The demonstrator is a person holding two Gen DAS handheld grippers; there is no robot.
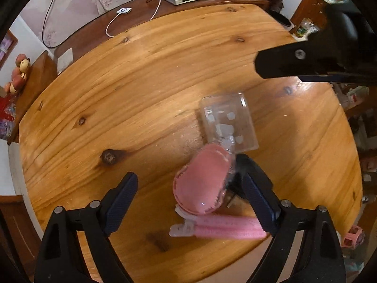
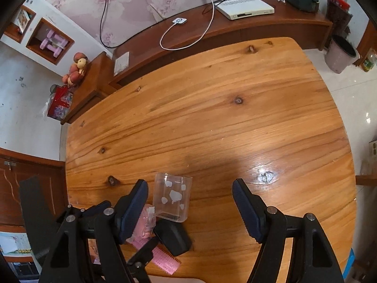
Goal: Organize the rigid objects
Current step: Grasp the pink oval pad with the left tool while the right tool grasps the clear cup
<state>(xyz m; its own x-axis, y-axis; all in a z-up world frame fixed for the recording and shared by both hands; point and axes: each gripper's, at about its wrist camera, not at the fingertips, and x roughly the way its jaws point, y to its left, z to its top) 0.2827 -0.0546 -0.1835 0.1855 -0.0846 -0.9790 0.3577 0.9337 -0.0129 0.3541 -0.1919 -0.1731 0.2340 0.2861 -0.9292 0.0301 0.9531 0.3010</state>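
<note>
Left wrist view: left gripper (image 1: pixel 193 200) fingers spread apart, grasping nothing, with the pink brush (image 1: pixel 200 184) lying on the wooden table (image 1: pixel 141 82) between them, nearer the right finger. Its pink comb-like handle (image 1: pixel 226 230) touches that finger; a clear plastic box (image 1: pixel 227 123) lies just beyond. Right gripper (image 2: pixel 188 210) also spread, box (image 2: pixel 173 199) between its fingers.

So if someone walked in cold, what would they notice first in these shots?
Probably the pink brush, lying near the front edge of the wooden table, between the open fingers of the left gripper. A clear plastic box with white patches lies just beyond it, while the right gripper hangs open above the table.
</note>
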